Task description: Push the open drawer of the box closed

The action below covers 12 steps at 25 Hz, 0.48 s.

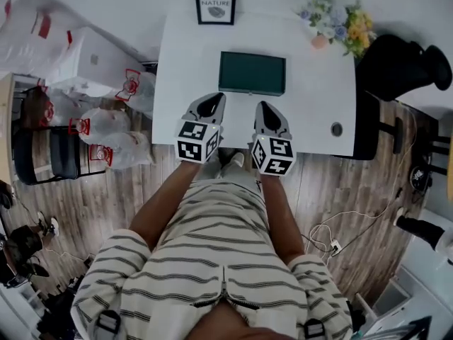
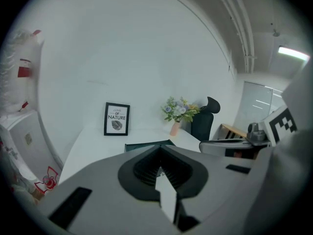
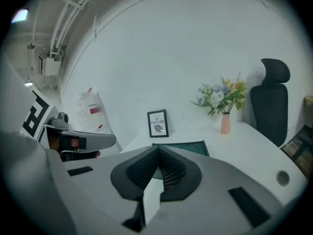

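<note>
The box (image 1: 252, 73) is a flat dark green rectangle lying at the middle of the white table (image 1: 177, 83). From above I cannot make out its drawer. Both grippers hover side by side over the table's near edge, just short of the box and apart from it. My left gripper (image 1: 212, 99) is shut with nothing between its jaws, and my right gripper (image 1: 263, 106) is shut and empty too. In the left gripper view the closed tips (image 2: 159, 151) point at the box (image 2: 146, 144). The right gripper view shows the same: closed tips (image 3: 157, 148), with the box (image 3: 193, 147) beyond them.
A framed "Nature" print (image 1: 215, 4) leans on the wall at the table's back. A vase of flowers (image 1: 336, 23) stands at the back right, a black office chair (image 1: 403, 66) beside it. A cable hole (image 1: 337, 129) sits near the right front. Bagged goods (image 1: 106, 126) lie left.
</note>
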Motion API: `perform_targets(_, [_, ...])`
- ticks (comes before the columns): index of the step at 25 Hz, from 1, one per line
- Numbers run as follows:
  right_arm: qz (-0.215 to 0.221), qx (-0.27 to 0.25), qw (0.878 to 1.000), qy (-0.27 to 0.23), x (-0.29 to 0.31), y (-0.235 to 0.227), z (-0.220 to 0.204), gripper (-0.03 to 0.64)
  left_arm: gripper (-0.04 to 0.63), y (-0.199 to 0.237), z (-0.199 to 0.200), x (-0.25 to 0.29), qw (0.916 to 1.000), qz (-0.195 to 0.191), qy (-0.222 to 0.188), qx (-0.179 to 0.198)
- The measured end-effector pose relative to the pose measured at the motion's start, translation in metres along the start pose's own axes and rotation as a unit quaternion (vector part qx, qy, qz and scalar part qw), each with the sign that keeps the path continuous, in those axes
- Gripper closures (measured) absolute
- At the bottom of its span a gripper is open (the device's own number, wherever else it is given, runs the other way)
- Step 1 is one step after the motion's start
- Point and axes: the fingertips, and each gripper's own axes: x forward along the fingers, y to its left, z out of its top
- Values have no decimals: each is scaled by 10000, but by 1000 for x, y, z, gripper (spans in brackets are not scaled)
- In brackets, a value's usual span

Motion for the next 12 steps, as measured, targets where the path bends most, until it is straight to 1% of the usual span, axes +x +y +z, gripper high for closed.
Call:
perform_targets(4, [48, 5, 9998, -193, -17, 6, 16, 618, 594, -10, 11, -20, 9995, -50, -243, 206])
perform_targets(7, [108, 21, 9993, -347, -29, 13, 28, 618, 594, -17, 19, -34, 9987, -93, -419, 290])
perform_targets(12, [129, -119, 9979, -622, -46, 23, 43, 618, 594, -27, 28, -46, 9965, -134, -703, 427])
